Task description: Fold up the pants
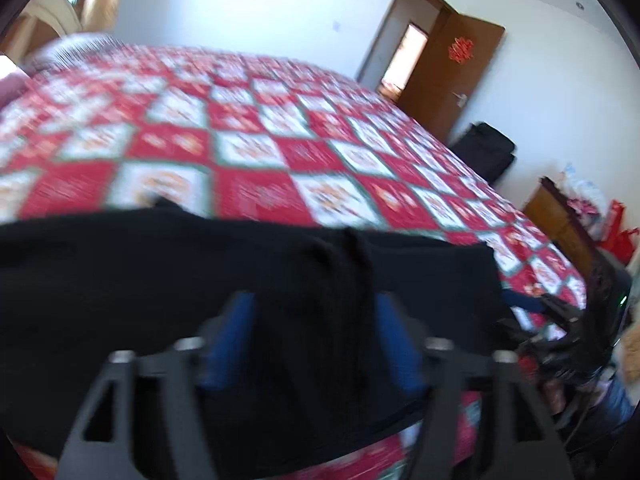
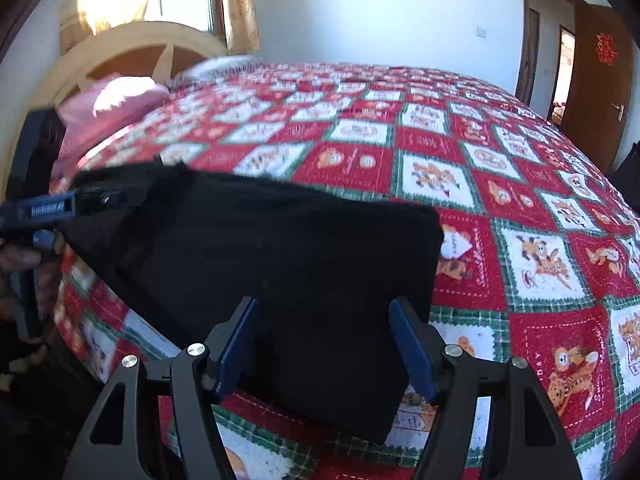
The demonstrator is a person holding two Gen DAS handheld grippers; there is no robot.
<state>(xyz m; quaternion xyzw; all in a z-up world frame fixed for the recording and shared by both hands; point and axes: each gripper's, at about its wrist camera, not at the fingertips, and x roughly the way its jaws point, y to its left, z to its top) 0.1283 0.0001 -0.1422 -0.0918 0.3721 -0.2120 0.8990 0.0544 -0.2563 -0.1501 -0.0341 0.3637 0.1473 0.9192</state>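
Black pants [image 1: 160, 280] [image 2: 260, 248] lie folded into a thick pad near the front edge of a bed with a red, white and green patchwork quilt [image 1: 256, 192] [image 2: 480, 184]. My left gripper [image 1: 314, 298] hangs over the pants with its blue pads wide apart. A raised crease of cloth runs between the pads, which do not press on it. My right gripper [image 2: 323, 302] is open over the pants' near right corner, its pads clear of the cloth. In the right wrist view the left gripper [image 2: 52, 208] sits at the pants' left end, with a hand [image 2: 24, 260] on it.
A pink pillow [image 2: 120, 100] and a pale wooden headboard [image 2: 132, 44] are at the bed's left end. A brown door [image 1: 448, 76] stands open in the far wall. A black bag [image 1: 486, 148] and a wooden cabinet [image 1: 556, 216] stand beside the bed.
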